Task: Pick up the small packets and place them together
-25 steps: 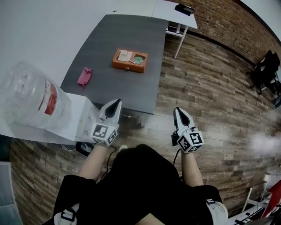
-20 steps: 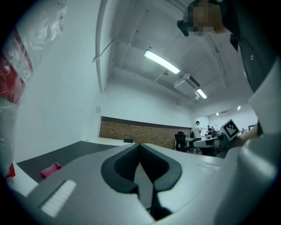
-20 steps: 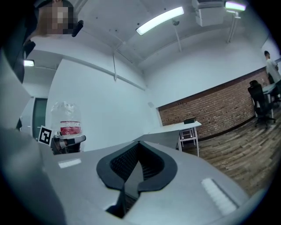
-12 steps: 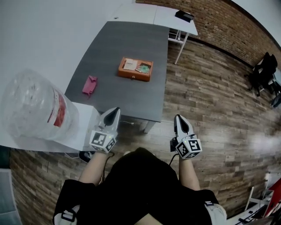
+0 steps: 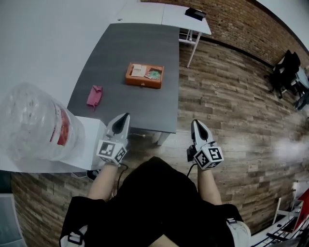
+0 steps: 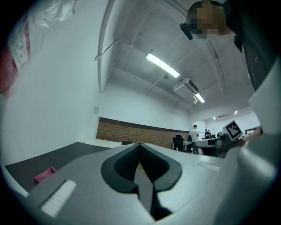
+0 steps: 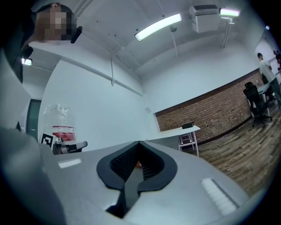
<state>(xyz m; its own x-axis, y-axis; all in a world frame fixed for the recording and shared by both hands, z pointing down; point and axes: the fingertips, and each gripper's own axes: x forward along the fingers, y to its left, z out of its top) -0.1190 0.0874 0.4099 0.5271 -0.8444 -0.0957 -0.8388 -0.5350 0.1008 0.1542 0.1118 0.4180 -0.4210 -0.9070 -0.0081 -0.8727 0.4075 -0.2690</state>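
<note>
On the dark grey table stands an orange box with small packets lying in it. A pink packet lies apart, near the table's left edge; the left gripper view shows the pink packet low at the left. My left gripper hovers at the table's near edge, shut and empty. My right gripper is over the floor just off the table's near right corner, also shut and empty. Both sets of jaws point level toward the table, tips meeting in the left gripper and the right gripper.
A big clear water bottle sits on a white dispenser close by my left hand. A white table with a black object stands behind the grey one. Wooden floor spreads to the right, with dark chairs far off.
The head view has swung a little. Both grippers stay shut and empty near the table's near edge; the left one has drifted slightly.
</note>
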